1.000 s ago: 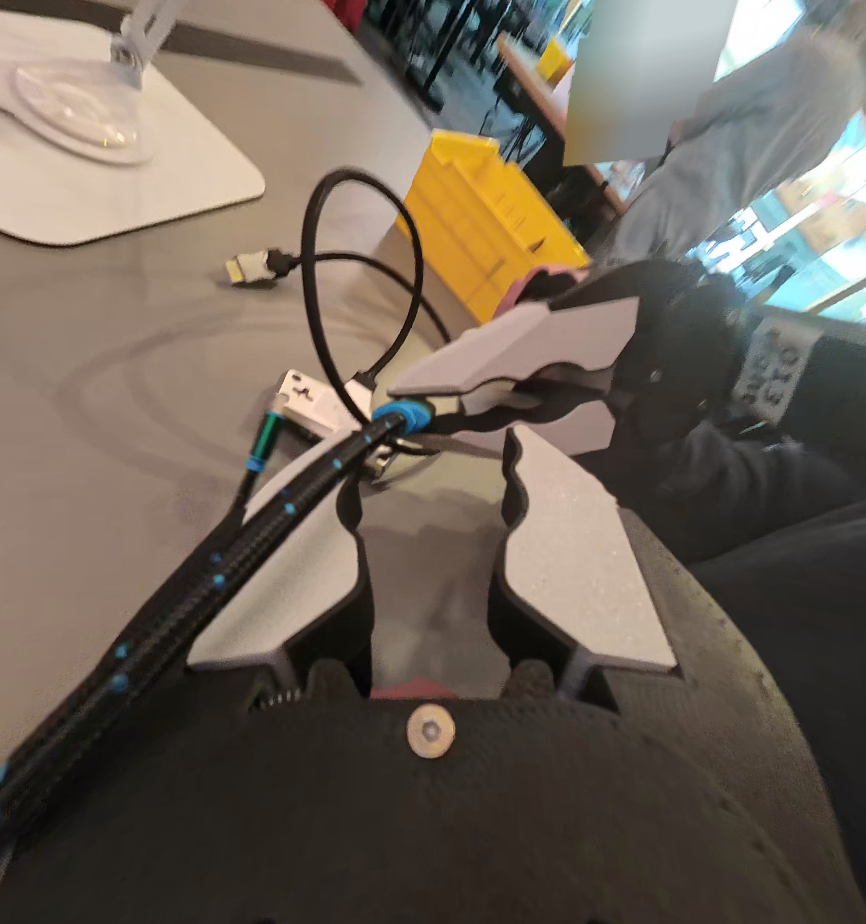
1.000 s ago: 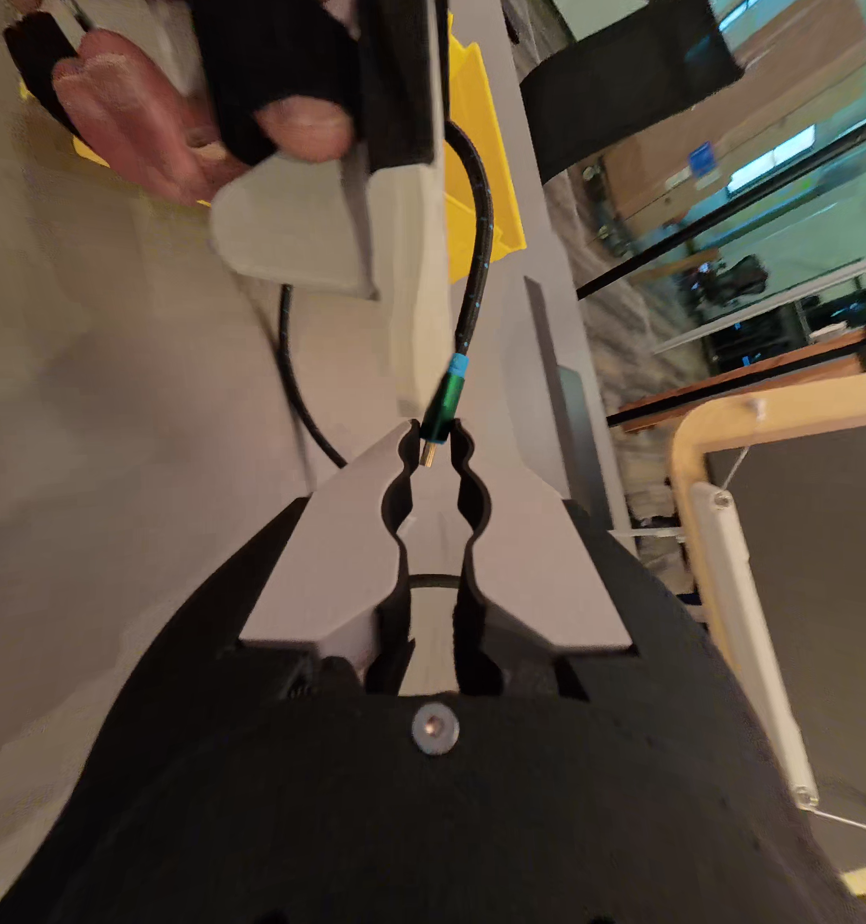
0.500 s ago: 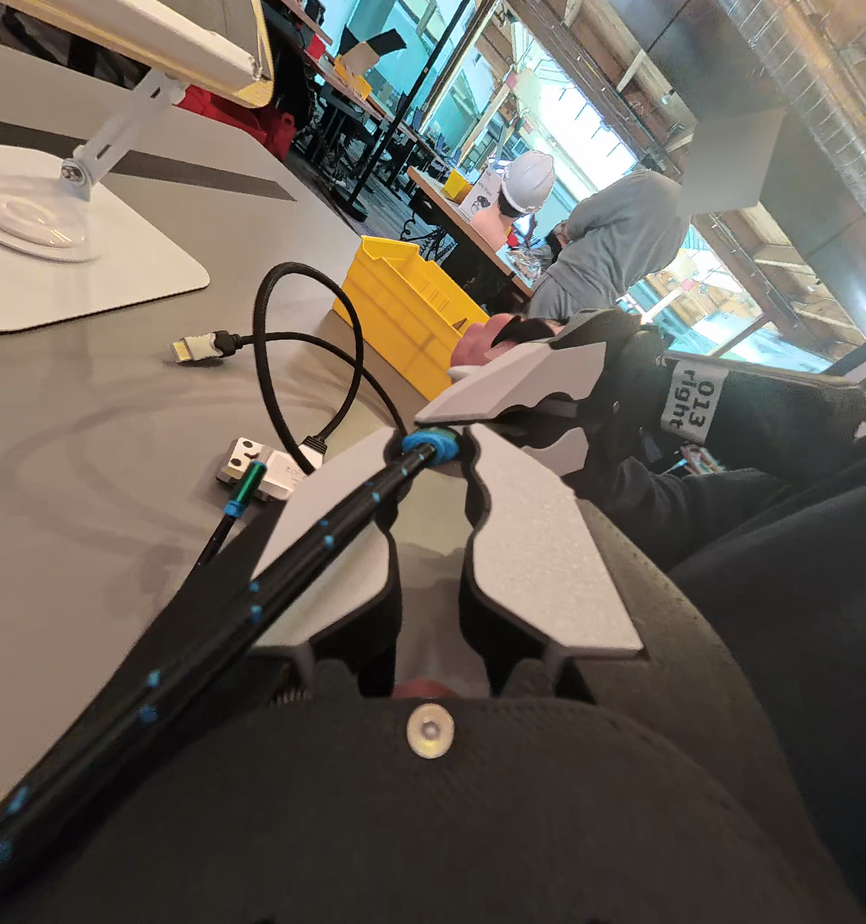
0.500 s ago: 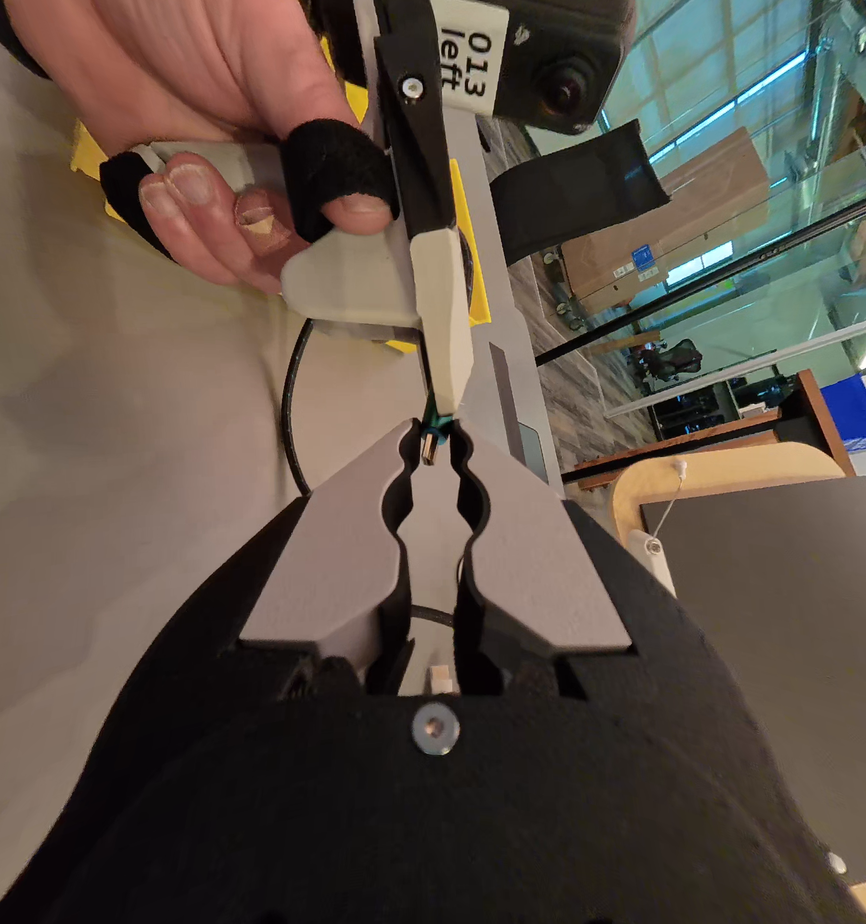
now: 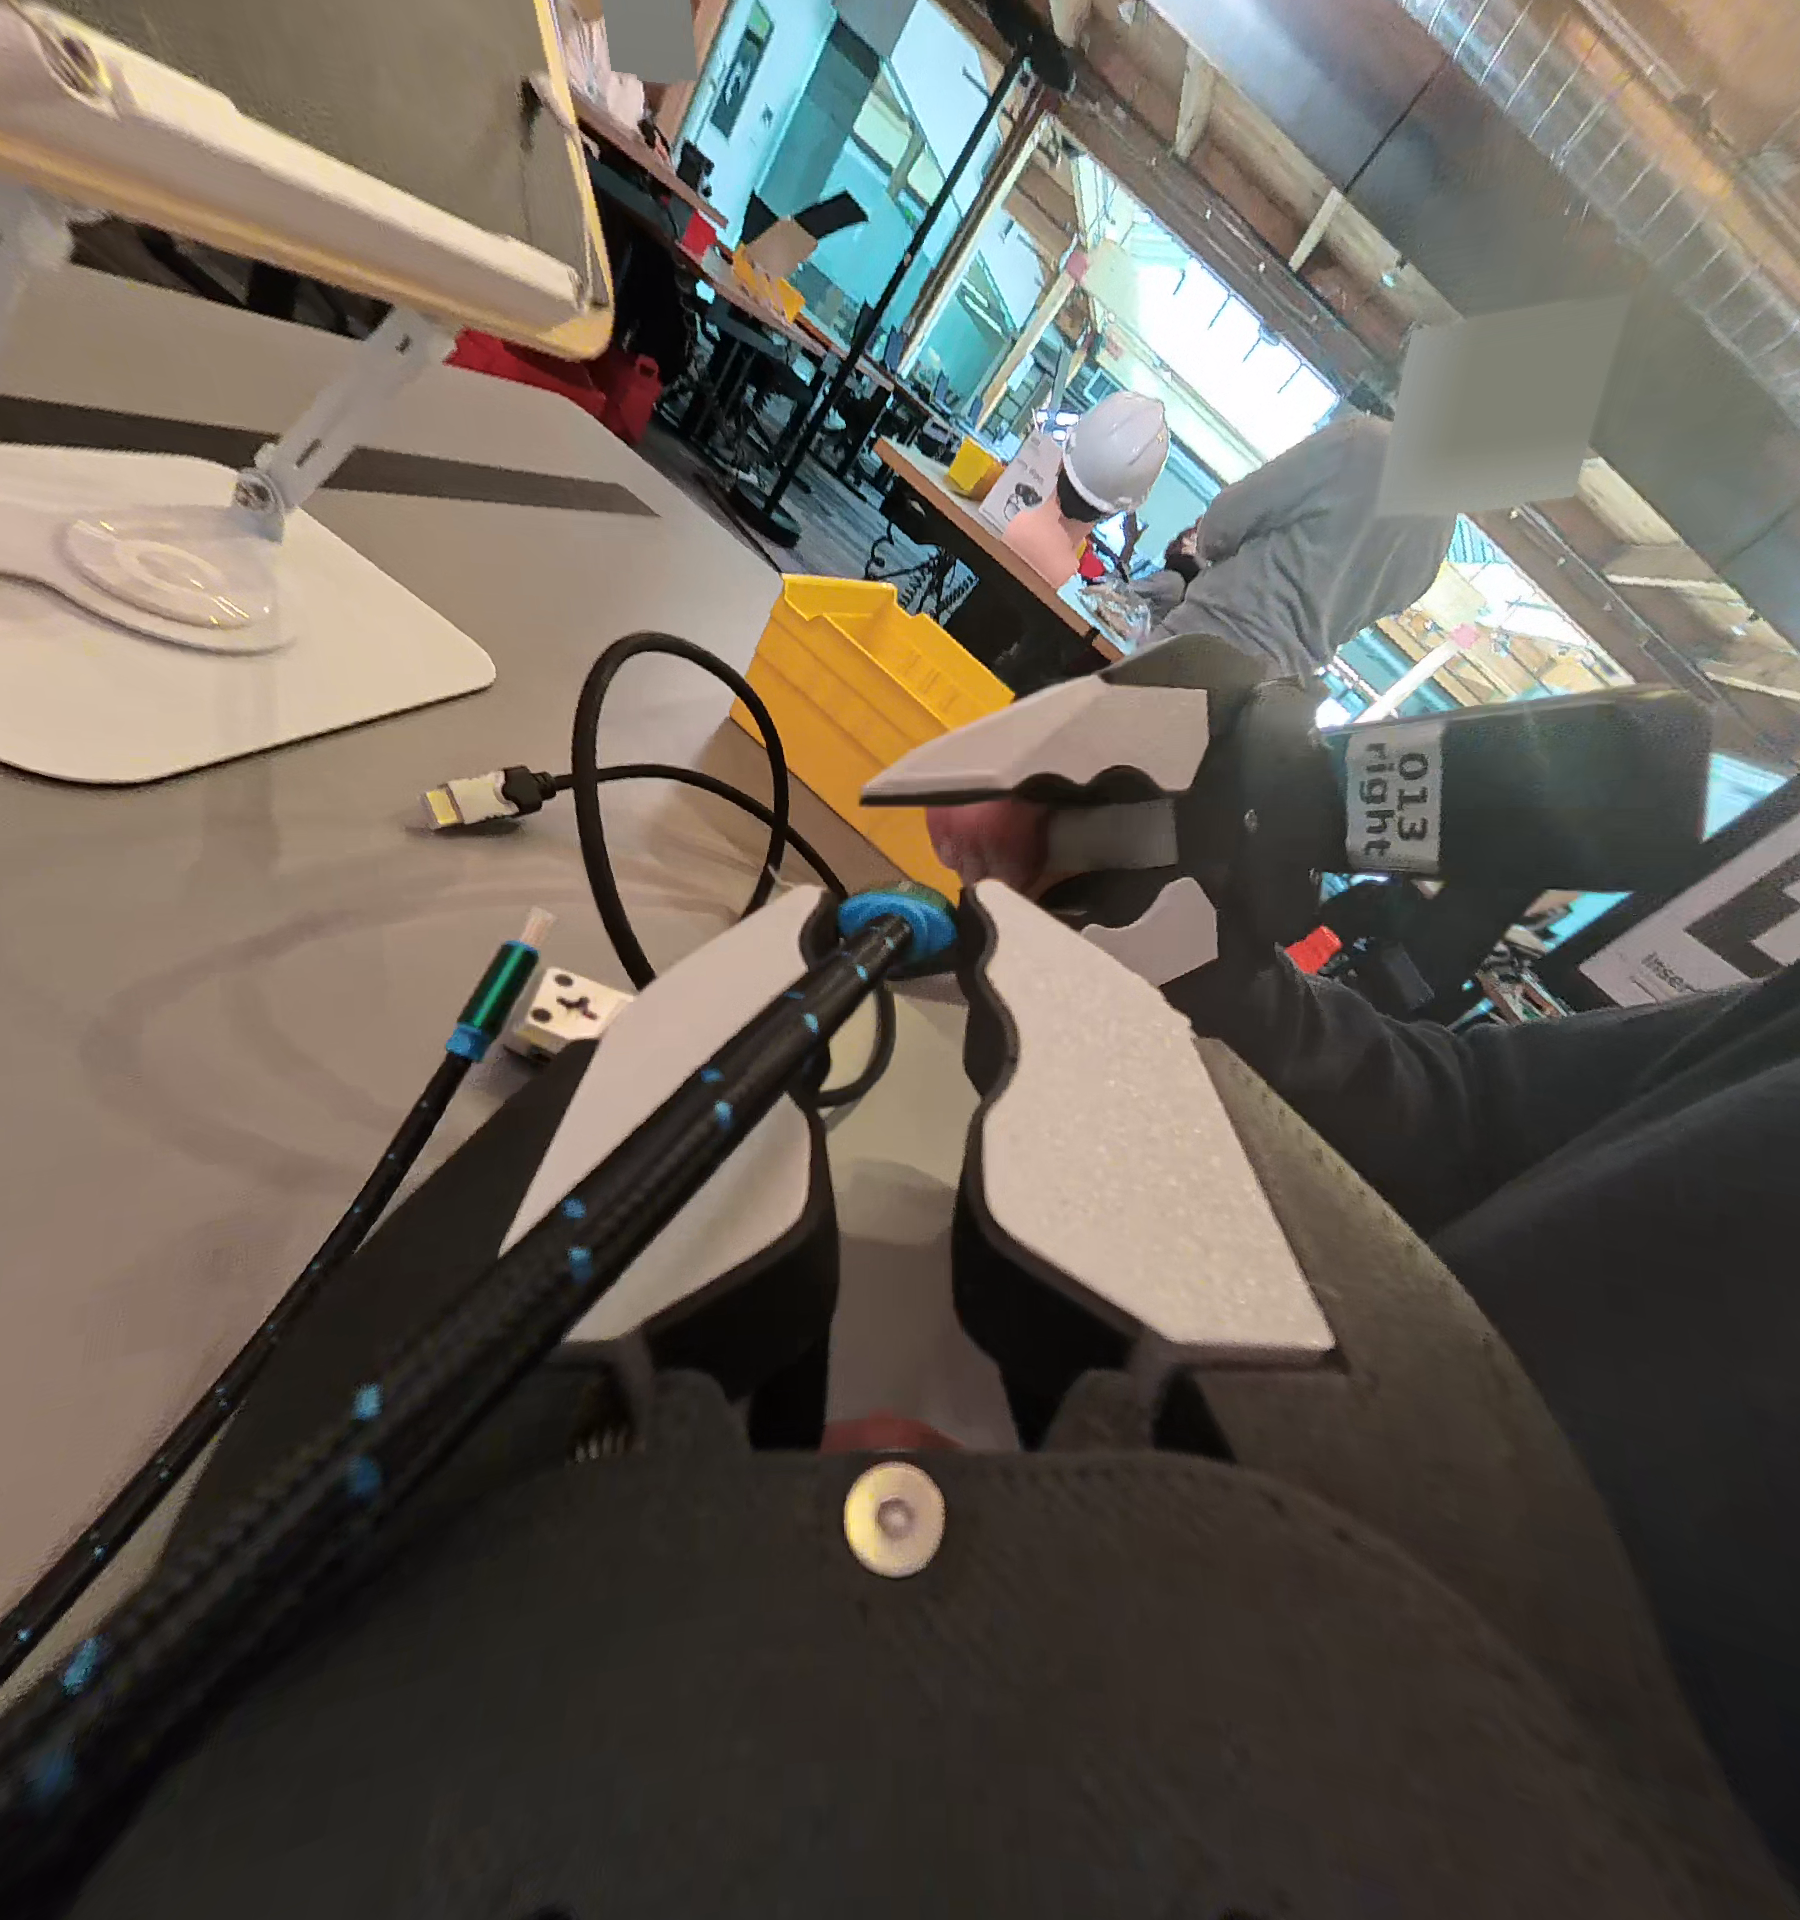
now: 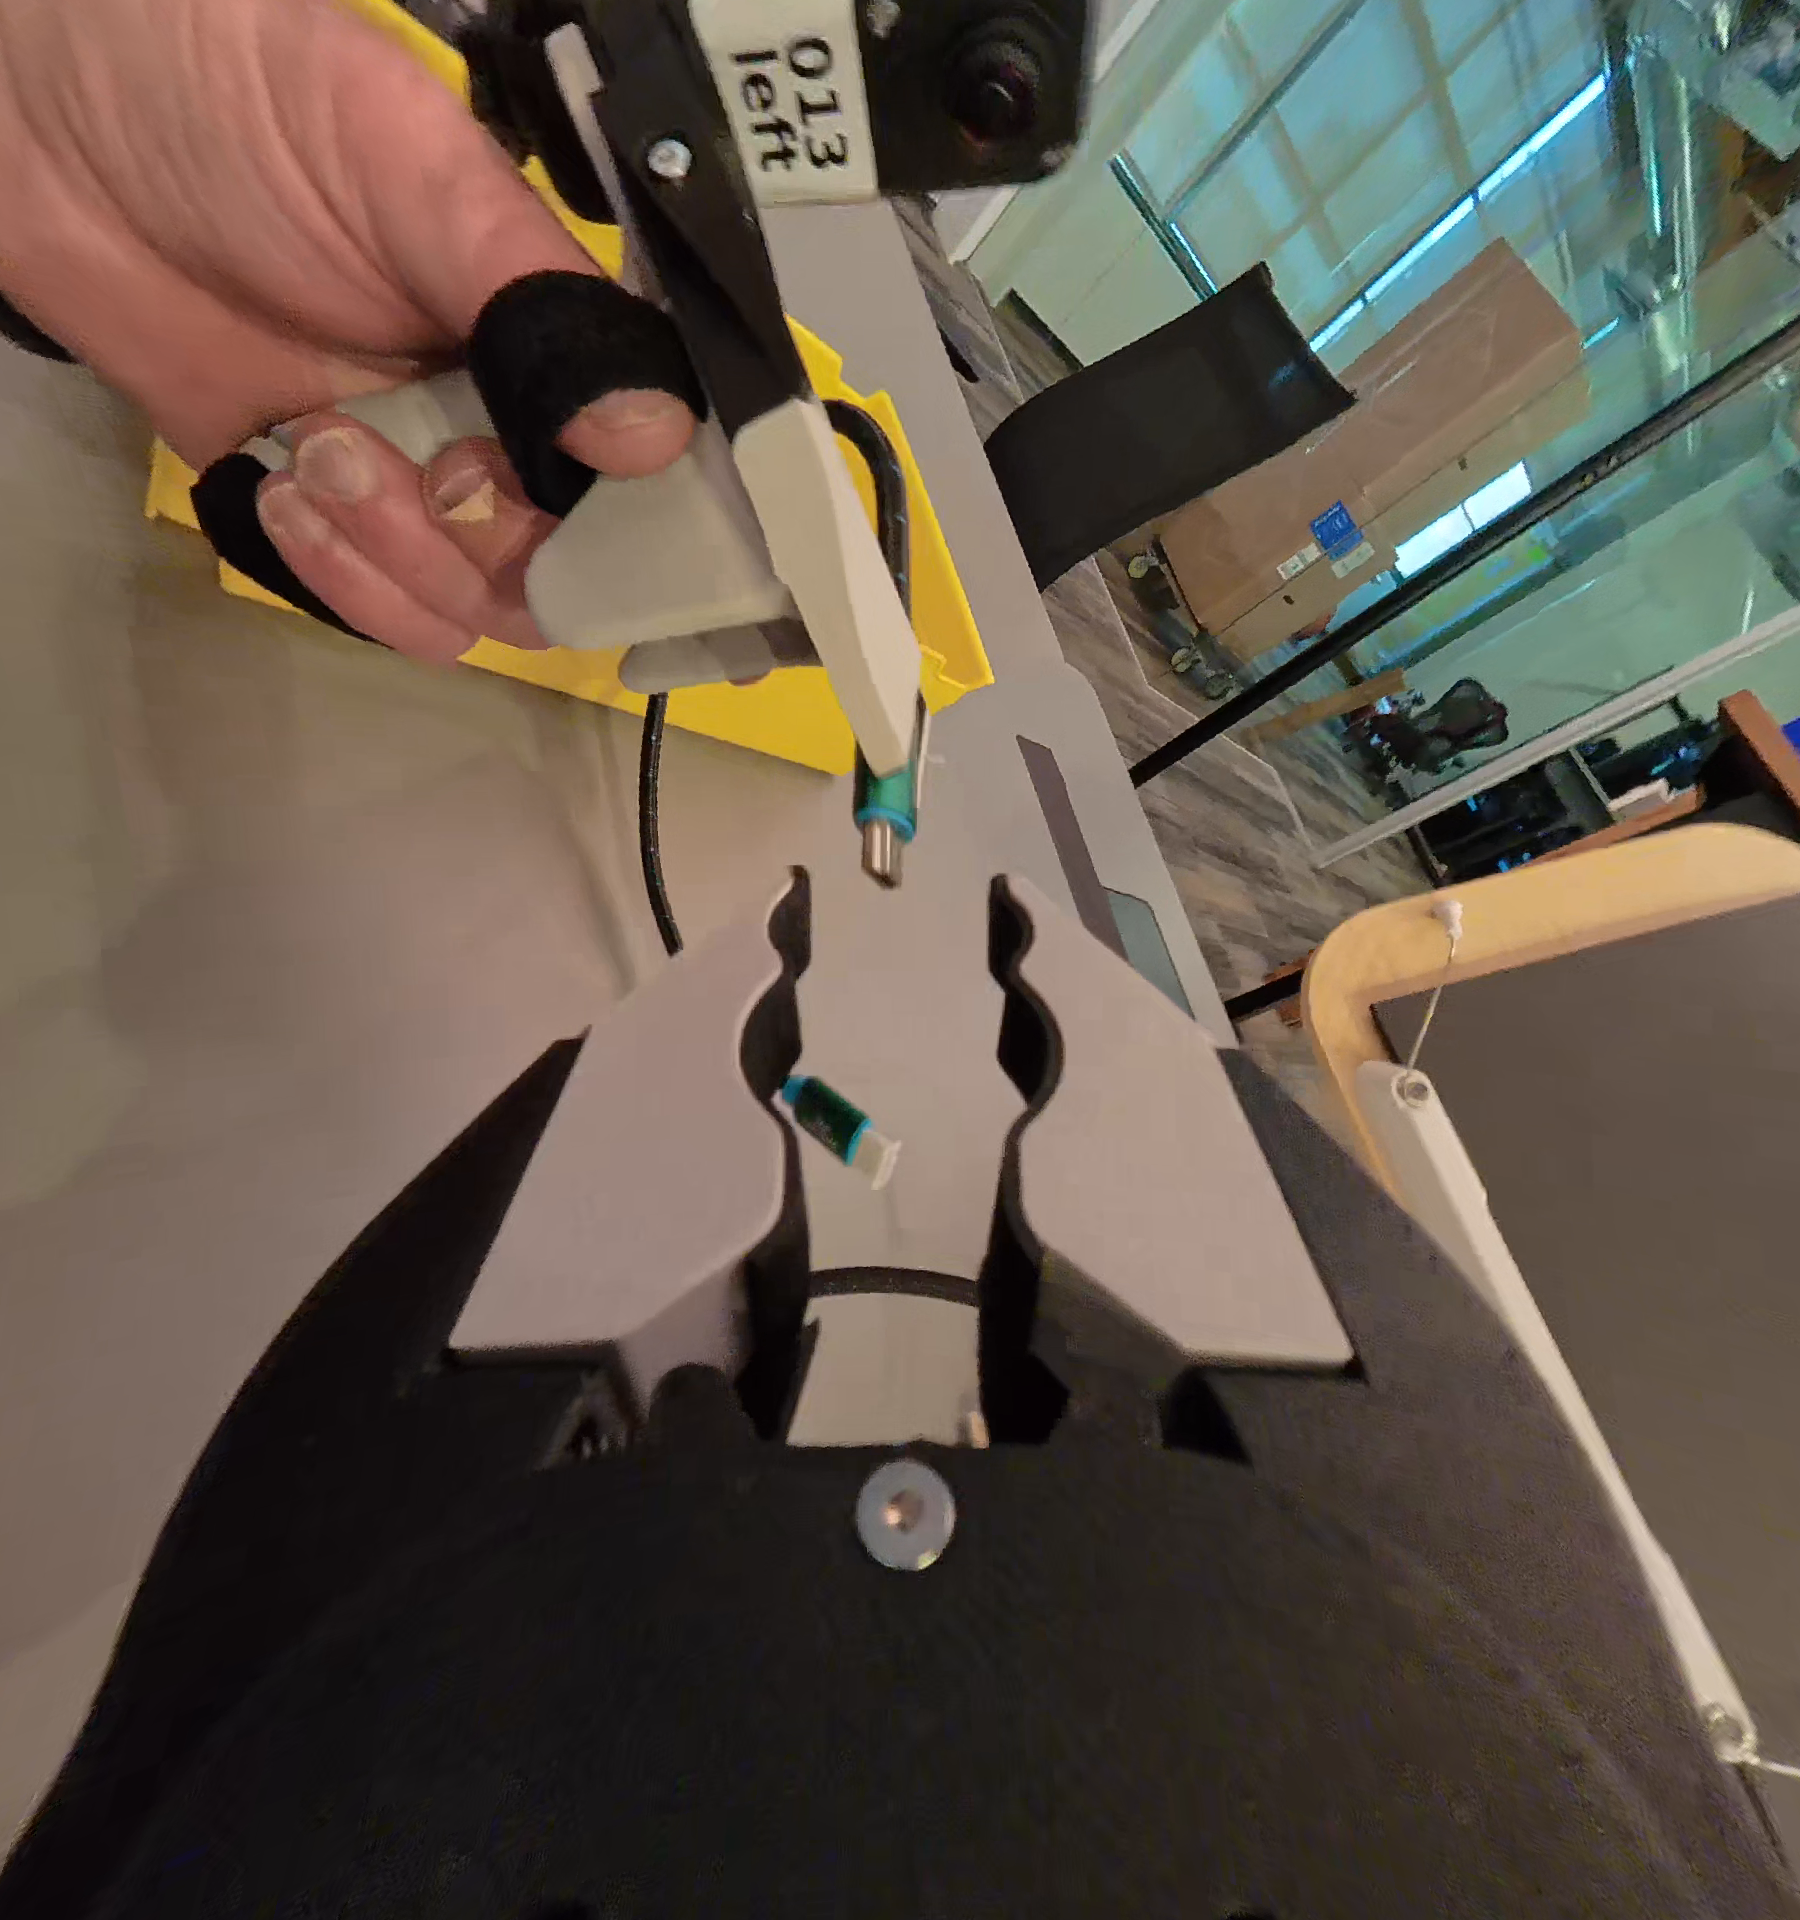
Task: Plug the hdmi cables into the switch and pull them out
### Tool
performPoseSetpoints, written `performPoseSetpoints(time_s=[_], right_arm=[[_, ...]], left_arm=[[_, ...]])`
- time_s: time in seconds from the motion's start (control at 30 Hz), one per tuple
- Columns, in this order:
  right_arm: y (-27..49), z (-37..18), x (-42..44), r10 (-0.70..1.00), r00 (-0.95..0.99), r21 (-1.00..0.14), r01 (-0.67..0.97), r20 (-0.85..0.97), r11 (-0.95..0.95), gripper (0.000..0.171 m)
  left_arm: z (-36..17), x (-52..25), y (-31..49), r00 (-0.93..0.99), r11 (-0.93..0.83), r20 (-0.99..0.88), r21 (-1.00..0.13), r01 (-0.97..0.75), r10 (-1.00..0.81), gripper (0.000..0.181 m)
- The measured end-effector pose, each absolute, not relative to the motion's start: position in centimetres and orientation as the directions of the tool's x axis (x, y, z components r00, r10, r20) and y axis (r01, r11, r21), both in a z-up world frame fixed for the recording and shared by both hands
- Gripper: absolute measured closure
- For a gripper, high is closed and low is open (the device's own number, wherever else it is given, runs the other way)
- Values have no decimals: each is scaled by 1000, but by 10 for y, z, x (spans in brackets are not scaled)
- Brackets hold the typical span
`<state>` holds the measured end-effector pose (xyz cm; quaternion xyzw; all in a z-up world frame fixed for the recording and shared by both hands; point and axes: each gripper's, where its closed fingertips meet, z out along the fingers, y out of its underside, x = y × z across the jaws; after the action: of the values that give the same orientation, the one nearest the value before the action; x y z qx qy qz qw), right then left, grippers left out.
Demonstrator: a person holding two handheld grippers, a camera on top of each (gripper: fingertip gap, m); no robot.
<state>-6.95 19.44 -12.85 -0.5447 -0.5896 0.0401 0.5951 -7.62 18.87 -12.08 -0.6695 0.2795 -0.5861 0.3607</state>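
My left gripper (image 5: 894, 925) is shut on the green-and-blue plug (image 5: 896, 923) of a black braided cable (image 5: 563, 1226) and holds it above the grey table (image 5: 200, 1039). The right wrist view shows this plug (image 6: 880, 821) sticking out of the left fingers (image 6: 844, 582), just beyond my right gripper (image 6: 896, 883), which is open and empty. The cable's other green plug (image 5: 501, 987) lies beside the small silver switch (image 5: 563, 1023). A smooth black cable (image 5: 605, 831) with a silver plug (image 5: 470, 805) loops behind it.
A yellow bin (image 5: 865, 717) stands at the table's far edge. A white stand base (image 5: 179, 644) carries a screen at the back left. A person in grey stands beyond the table. The second green plug (image 6: 839, 1127) lies under my right fingers. My two grippers' fingertips are within a few centimetres of each other.
My left gripper closed on the braided cable's plug. My right gripper, shut on the plug's metal tip before, has opened and drawn back from it. Both grippers have risen.
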Motion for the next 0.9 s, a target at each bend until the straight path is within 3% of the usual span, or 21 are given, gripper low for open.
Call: performPoseSetpoints(time_s=[0.23, 0.37, 0.43, 0.63, 0.7, 0.9], right_arm=[[194, -131, -60, 756, 299, -747, 565, 582, 350, 138], [186, -131, -37, 876, 248, -819, 522, 413, 238, 150], [182, -136, -21, 932, 220, -842, 521, 289, 138, 145], [192, -206, 26, 959, 245, -725, 685, 139, -70, 119], [196, -225, 27, 959, 263, -710, 695, 101, -115, 103], [201, -275, 41, 958, 245, -562, 818, 147, -123, 110]], left_arm=[[-114, -80, 192, 194, -517, 523, -852, 89, -830, 160], [-115, -79, 191, 202, -508, 514, -857, 85, -834, 160], [-117, -80, 192, 201, -512, 517, -855, 82, -832, 160], [-127, -79, 195, 204, -543, 547, -836, 82, -812, 160], [-129, -78, 195, 204, -548, 551, -833, 77, -809, 160], [-133, -76, 195, 203, -554, 556, -829, 68, -806, 160]])
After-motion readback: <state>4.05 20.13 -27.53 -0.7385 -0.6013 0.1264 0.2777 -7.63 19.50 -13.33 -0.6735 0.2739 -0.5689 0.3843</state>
